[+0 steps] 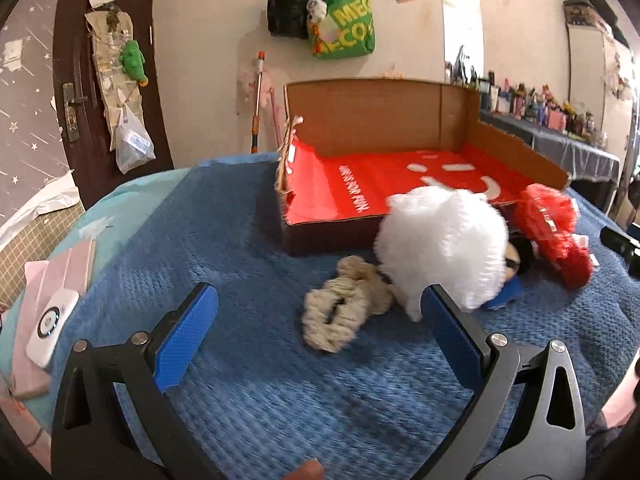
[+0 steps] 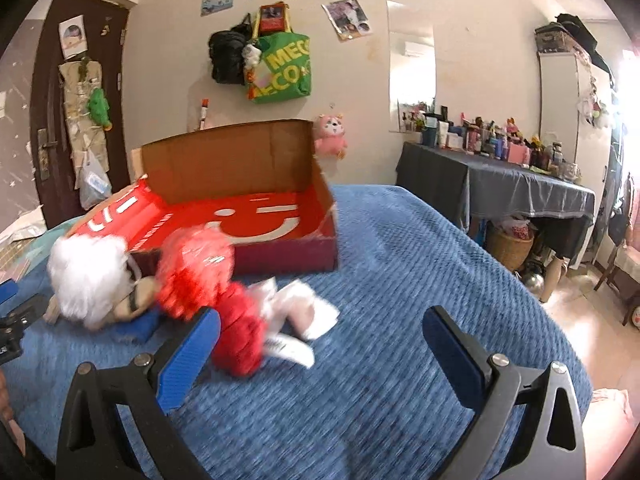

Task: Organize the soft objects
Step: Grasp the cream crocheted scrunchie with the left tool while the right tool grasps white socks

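Note:
A white fluffy-haired doll (image 1: 440, 244) lies on the blue blanket in front of the open cardboard box (image 1: 384, 120) with a red inside. A beige knitted scrunchie (image 1: 344, 312) lies left of it, a red-haired doll (image 1: 556, 228) to its right. My left gripper (image 1: 320, 320) is open, empty, just short of the scrunchie. In the right wrist view the red-haired doll (image 2: 224, 304) and white doll (image 2: 88, 276) lie before the box (image 2: 240, 160). My right gripper (image 2: 320, 336) is open and empty, its left finger by the red doll.
The blue blanket (image 1: 240, 240) covers the bed. A white device (image 1: 52, 328) and pink case lie at its left edge. A dark-clothed table (image 2: 500, 188) crowded with bottles stands to the right. Bags (image 1: 340, 20) hang on the wall; a door (image 1: 92, 80) is at left.

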